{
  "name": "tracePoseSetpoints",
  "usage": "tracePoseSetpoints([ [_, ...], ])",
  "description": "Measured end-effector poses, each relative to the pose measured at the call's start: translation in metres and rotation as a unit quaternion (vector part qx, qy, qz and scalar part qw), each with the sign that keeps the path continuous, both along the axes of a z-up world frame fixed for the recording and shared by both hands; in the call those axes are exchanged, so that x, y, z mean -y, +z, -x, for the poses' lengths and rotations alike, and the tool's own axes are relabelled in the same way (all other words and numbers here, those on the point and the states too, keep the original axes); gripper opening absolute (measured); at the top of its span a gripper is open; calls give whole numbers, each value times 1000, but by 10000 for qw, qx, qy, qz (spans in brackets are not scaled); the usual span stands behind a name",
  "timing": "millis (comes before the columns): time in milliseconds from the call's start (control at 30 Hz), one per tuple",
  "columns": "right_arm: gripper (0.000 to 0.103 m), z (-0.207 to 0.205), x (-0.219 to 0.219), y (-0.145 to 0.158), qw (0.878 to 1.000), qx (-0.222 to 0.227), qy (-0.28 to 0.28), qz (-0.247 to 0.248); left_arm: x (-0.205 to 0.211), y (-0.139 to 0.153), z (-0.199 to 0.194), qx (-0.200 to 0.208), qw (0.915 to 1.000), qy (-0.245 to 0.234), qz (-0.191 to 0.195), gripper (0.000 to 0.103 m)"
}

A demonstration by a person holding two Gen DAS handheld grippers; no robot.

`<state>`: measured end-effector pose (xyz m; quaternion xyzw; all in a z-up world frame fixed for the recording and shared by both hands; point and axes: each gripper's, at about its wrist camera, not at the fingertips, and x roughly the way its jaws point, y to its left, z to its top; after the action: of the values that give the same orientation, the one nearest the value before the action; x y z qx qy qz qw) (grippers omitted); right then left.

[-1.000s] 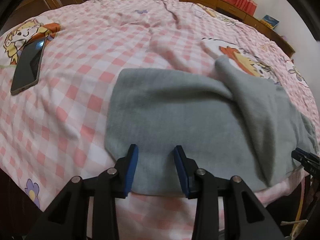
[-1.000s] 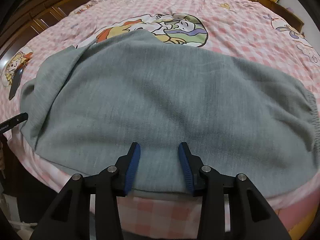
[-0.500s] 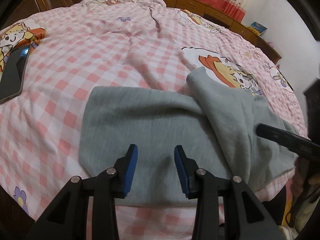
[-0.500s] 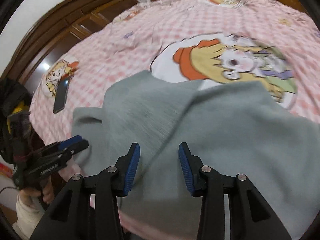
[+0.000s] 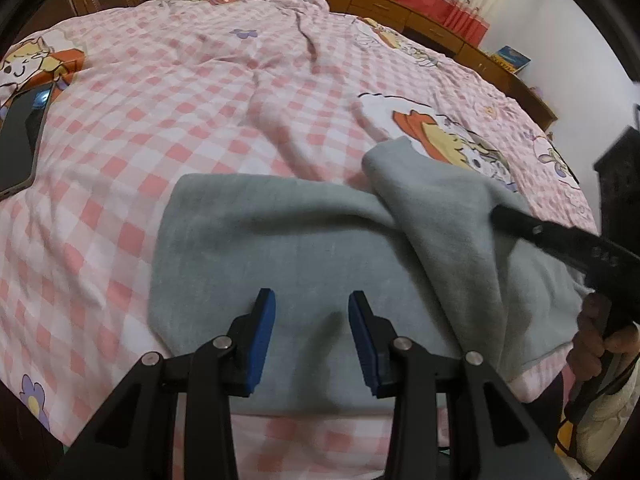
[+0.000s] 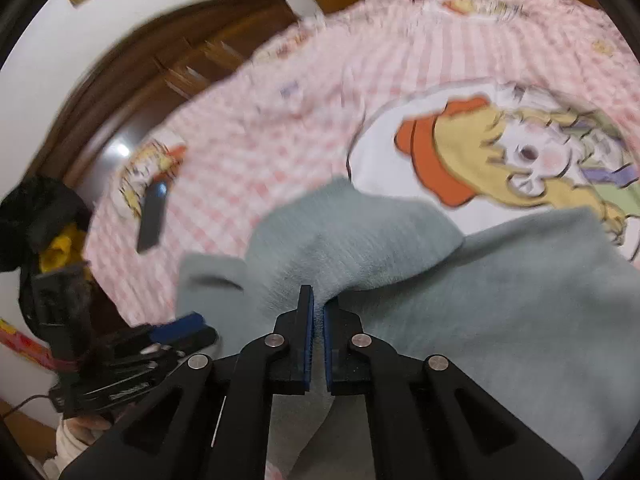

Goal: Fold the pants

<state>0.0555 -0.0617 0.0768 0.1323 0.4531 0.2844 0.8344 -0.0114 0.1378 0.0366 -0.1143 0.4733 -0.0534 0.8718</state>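
Observation:
Grey pants [image 5: 280, 240] lie flat on the pink checked bed cover [image 5: 200, 100], with one leg folded over as a ridge on the right [image 5: 440, 216]. My left gripper [image 5: 312, 300] hovers open over the near edge of the pants, with nothing pinched. In the right wrist view my right gripper [image 6: 318, 300] is closing its jaws on a raised fold of the pants [image 6: 500, 300], and the pads press the cloth. Its black finger [image 5: 540, 230] reaches in from the right in the left wrist view. The left gripper [image 6: 180, 328] shows at lower left.
A dark phone [image 5: 20, 140] lies on the cover at far left, also seen as the phone [image 6: 152, 216]. Wooden cabinets [image 5: 400, 12] run behind the bed. A person's hand [image 5: 600, 332] holds the right gripper at the bed's near right edge.
My right gripper swung left across the pants to the folded leg and its jaws came together on the cloth. The left gripper stayed open over the near edge and tilted slightly.

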Motion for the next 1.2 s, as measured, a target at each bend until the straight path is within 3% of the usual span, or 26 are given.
tracePoseSetpoints([
  [133, 4, 20, 42, 26, 9971, 436, -599, -191, 14, 9, -4, 91, 9997, -227, 68, 40],
  [333, 4, 53, 119, 47, 9838, 744, -1582, -408, 47, 14, -22, 134, 9975, -664, 178, 40],
  [600, 4, 72, 186, 37, 9688, 659, -2367, -324, 97, 3, -63, 123, 9913, -1282, 278, 39],
  [700, 5, 77, 203, 33, 9620, 674, -2604, -473, 104, -1, -83, 231, 9924, -1205, -56, 37],
  [833, 5, 89, 226, 42, 9491, 909, -2951, -630, 94, -4, -106, 204, 9972, -686, -226, 33],
  [967, 5, 97, 252, 63, 9354, 1229, -3239, -706, 87, 2, -101, 149, 9982, -554, 146, 33],
  [1100, 4, 97, 267, 88, 9269, 1552, -3364, -596, 111, 14, -84, 217, 9947, -998, 88, 33],
  [1200, 5, 93, 273, 106, 9255, 1716, -3314, -647, 141, 22, -75, 209, 9865, -1603, 278, 33],
])
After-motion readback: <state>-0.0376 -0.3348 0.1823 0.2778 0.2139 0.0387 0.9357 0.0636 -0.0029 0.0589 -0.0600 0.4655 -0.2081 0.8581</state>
